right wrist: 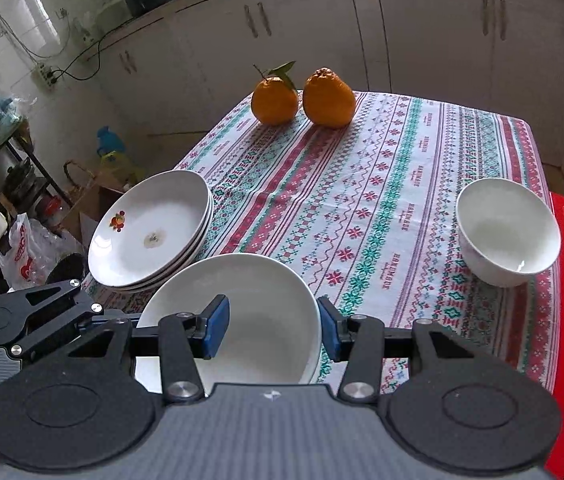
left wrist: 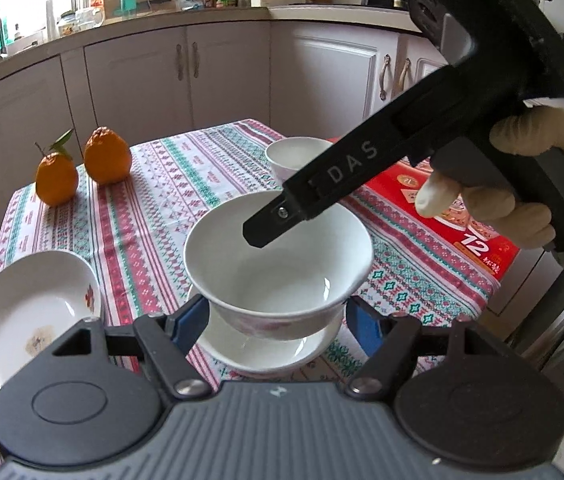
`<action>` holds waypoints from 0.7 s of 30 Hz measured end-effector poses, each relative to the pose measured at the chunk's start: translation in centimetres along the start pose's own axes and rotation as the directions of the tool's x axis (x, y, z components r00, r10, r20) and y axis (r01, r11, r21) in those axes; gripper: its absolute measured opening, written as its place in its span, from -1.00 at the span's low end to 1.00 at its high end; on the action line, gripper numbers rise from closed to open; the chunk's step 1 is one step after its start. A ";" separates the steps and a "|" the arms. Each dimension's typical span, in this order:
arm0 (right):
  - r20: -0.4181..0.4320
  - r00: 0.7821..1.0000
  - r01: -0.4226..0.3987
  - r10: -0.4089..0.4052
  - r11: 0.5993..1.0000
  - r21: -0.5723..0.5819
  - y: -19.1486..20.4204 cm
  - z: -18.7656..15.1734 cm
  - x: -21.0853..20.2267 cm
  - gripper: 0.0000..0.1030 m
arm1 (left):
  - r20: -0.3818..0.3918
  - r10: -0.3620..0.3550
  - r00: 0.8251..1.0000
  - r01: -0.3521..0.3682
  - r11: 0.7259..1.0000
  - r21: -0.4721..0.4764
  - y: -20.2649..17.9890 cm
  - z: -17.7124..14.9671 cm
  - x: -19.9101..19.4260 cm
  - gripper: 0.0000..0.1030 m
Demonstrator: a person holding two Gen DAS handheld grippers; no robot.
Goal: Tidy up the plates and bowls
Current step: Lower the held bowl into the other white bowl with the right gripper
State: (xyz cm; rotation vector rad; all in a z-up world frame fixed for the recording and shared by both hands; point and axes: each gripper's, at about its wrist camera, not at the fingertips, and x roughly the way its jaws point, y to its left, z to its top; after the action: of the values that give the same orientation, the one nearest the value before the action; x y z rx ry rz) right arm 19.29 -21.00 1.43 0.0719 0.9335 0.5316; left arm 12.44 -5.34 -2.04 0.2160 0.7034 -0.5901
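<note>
Left of the large white bowl point(left wrist: 278, 256), a stack of fruit-printed plates point(right wrist: 150, 228) rests on the patterned tablecloth point(right wrist: 361, 184). The left gripper point(left wrist: 276, 320) clamps that bowl's sides above a white saucer point(left wrist: 266, 354). The right gripper point(right wrist: 274, 326) pinches its rim. Right of it stands a small white bowl point(right wrist: 507, 232).

The bench point(right wrist: 401, 184) wears a white cloth banded in red and teal folk motifs. The bowl point(left wrist: 278, 256) is white with faint pink print low on its wall. The stacked plates point(right wrist: 150, 232) are white with a small red-and-orange fruit motif. Two oranges point(right wrist: 301, 96) show green leaves. A red box point(left wrist: 461, 216) carries white numerals.
</note>
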 end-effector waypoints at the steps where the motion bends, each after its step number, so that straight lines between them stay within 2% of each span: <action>1: 0.000 1.000 -0.001 0.001 1.000 -0.002 0.1 0.0 0.1 0.03 | -0.003 0.001 1.000 -0.001 1.000 -0.002 0.1 -0.1 0.0 0.45; 21: -0.026 1.000 -0.002 0.002 1.000 0.014 -0.3 -0.5 1.7 0.03 | -0.051 -0.012 0.999 0.011 1.000 -0.019 0.8 -0.7 1.3 0.46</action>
State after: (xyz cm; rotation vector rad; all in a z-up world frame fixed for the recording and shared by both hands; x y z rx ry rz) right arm 19.79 -20.52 -0.24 0.0784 0.9625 0.5290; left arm 13.36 -4.97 -3.40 0.2103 0.7598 -0.5903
